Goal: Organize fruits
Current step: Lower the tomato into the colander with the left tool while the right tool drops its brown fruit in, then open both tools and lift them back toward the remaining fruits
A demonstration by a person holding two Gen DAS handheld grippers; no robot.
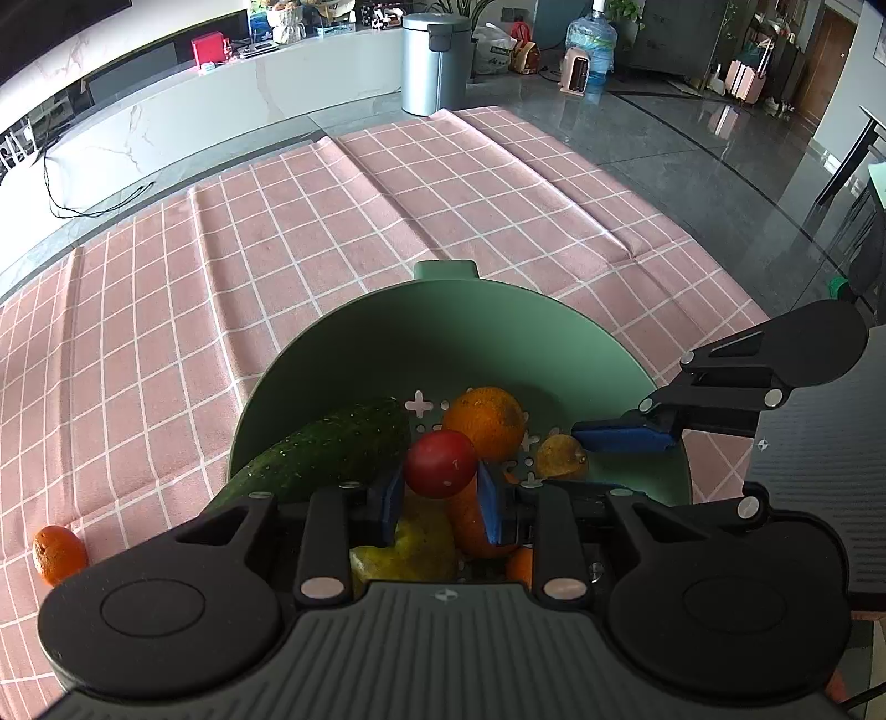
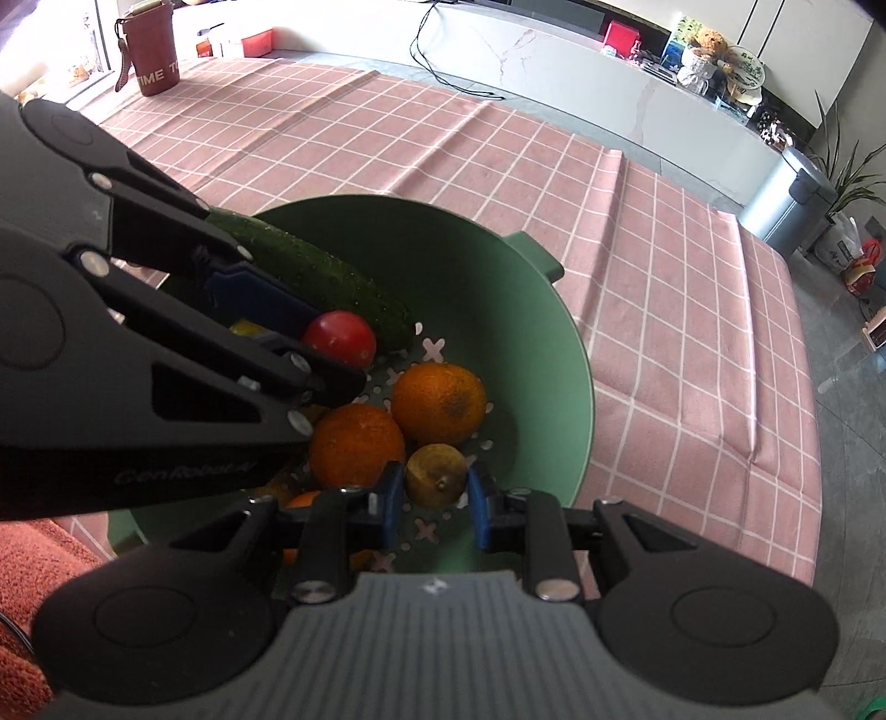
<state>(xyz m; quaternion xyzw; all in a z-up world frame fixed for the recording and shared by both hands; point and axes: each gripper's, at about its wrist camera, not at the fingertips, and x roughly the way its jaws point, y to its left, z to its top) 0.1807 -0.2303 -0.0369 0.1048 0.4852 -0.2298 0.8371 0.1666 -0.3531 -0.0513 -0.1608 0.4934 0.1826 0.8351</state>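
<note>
A green colander bowl (image 1: 443, 343) (image 2: 554, 354) stands on the pink checked cloth. It holds a cucumber (image 1: 332, 448) (image 2: 332, 277), two oranges (image 2: 440, 403) (image 2: 357, 443), a yellowish lemon (image 1: 560, 457) (image 2: 434, 474) and other fruit partly hidden. My left gripper (image 1: 441, 498) is shut on a red tomato (image 1: 440, 464) (image 2: 339, 338) above the bowl. My right gripper (image 2: 433, 501) is inside the bowl, its jaws around the lemon; I cannot tell if the pads press it.
A small orange (image 1: 58, 554) lies on the cloth (image 1: 221, 277) left of the bowl. A brown cup (image 2: 155, 50) stands at the cloth's far corner. A metal bin (image 1: 437, 63) stands on the floor beyond the table.
</note>
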